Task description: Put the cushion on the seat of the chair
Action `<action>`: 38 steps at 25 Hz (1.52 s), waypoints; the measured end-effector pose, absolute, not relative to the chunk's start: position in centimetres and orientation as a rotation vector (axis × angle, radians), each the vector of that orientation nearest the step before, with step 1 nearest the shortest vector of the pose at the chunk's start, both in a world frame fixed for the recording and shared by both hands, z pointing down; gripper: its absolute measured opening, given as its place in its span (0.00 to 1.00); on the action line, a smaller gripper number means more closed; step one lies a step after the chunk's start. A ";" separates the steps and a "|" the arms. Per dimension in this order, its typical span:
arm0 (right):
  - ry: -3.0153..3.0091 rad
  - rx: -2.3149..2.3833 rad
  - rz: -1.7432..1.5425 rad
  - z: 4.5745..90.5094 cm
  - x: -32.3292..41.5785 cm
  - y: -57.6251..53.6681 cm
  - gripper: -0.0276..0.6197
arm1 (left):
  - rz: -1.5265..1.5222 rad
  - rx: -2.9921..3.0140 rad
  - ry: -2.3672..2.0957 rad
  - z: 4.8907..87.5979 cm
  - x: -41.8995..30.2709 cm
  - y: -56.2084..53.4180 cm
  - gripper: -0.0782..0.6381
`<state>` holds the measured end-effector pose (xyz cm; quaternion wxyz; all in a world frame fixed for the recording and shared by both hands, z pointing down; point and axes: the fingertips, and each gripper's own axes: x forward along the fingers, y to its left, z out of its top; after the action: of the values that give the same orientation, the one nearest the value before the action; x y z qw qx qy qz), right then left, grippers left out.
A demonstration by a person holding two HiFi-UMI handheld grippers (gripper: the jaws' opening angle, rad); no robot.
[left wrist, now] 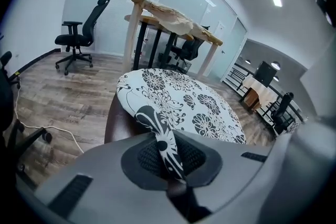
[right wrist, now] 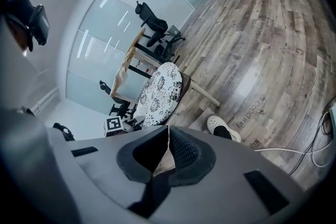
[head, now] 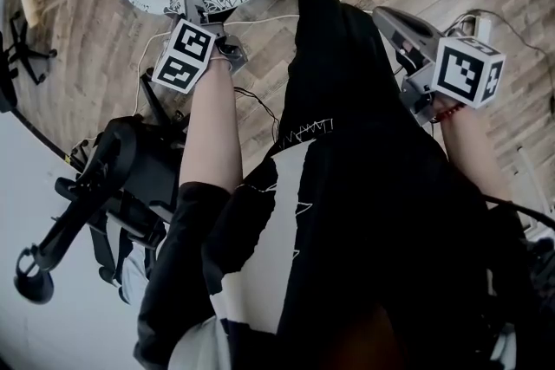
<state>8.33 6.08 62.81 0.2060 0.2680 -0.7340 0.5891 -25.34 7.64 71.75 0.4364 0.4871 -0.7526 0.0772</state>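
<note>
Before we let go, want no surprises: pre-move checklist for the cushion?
1. Left tool grip: ok, jaws shut on a fold of the cushion's near edge.
2. Cushion on seat: ok, it lies over the brown seat.
3. Cushion flat: not ok, the near edge is pinched up.
4. Right tool clear: ok, jaws together, nothing between them, away from the cushion.
5. Far edge centred on seat: cannot tell, the seat is hidden under it.
</note>
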 end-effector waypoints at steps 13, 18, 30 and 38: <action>-2.031 0.768 1.656 62.7 8.7 5.5 0.08 | 0.303 1.155 -1.837 73.8 -25.6 8.3 0.18; -2.024 0.769 1.675 62.7 8.6 5.5 0.08 | 0.374 1.151 -1.803 74.5 -25.5 8.7 0.22; -2.058 0.765 1.732 60.8 8.1 3.4 0.08 | 0.572 1.162 -1.786 74.3 -25.4 8.6 0.25; -2.050 0.746 1.747 59.0 6.9 1.4 0.08 | 0.674 1.059 -1.791 74.1 -27.0 8.7 0.40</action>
<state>6.90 1.40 58.98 0.1725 0.2629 -0.7225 0.6157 -27.05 8.70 74.11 0.4593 0.4301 -0.7274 0.2739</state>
